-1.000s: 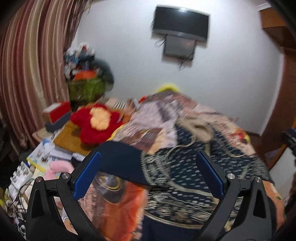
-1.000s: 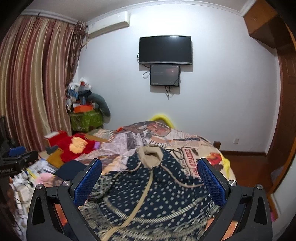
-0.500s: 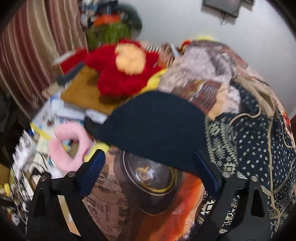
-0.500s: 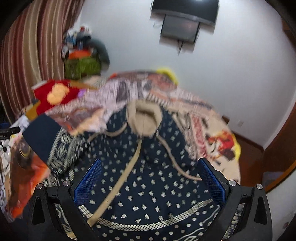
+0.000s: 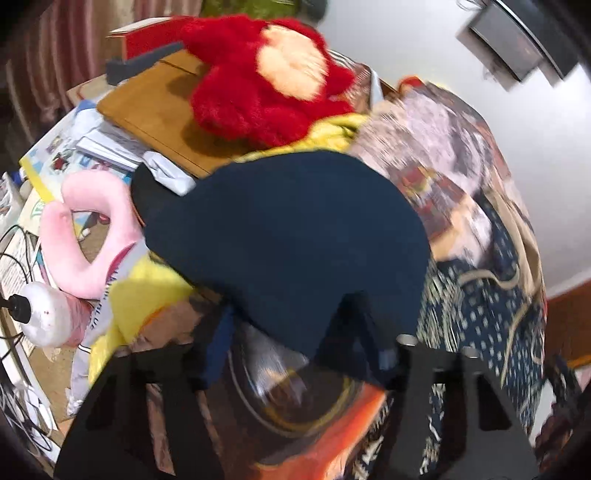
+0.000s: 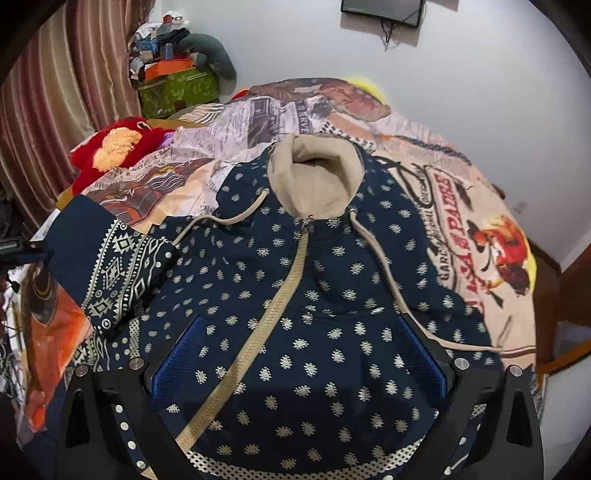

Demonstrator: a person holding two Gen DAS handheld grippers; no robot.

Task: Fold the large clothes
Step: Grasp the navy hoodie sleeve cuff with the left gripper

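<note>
Left gripper (image 5: 299, 350) blurred under the hoodie's cuff (image 5: 288, 236) — grip unclear; right gripper (image 6: 299, 358) spread wide.

The left wrist view is smeared by motion blur. The navy cuff (image 5: 288, 251) covers the right finger of the left gripper (image 5: 295, 354), so whether the jaws grip it cannot be told. In the right wrist view the hoodie (image 6: 314, 314) hem runs off the near edge, and the TV (image 6: 382, 9) is cut by the far edge.
</note>
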